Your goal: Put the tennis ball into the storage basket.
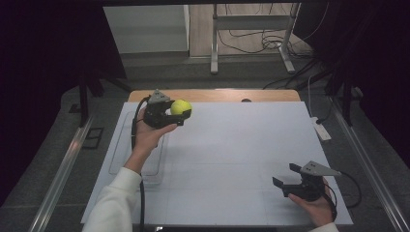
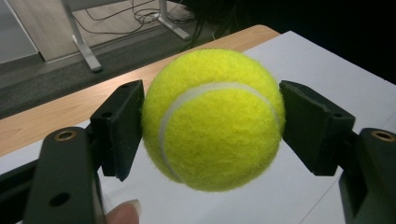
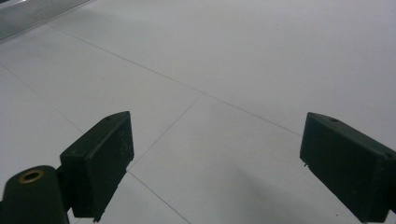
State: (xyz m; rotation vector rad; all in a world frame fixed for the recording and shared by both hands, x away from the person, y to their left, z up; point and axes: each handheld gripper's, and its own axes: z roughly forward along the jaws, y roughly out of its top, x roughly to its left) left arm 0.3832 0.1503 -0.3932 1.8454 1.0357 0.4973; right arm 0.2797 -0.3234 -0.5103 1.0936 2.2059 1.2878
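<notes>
white table [image 1: 232,159]: bare under both hands. clear tray [image 1: 121,145]: at the table's left edge. left gripper [image 1: 180,114]: raised over the far left corner, jaws clamped on a ball [image 1: 181,107]. right gripper [image 1: 285,180]: near right, jaws wide apart, holding nothing. ball: round, so no long axis; seam [image 2: 187,100] arcs towards the camera. risk: the pads [image 2: 122,126] pinch only its sides, so a jolt may roll it free.

Ball [image 2: 212,119] yellow-green, white curved seam. Grippers black: left [image 1: 180,115], right [image 1: 284,177]. Table [image 1: 232,145] white with thin grey lines, far edge wood-brown.
</notes>
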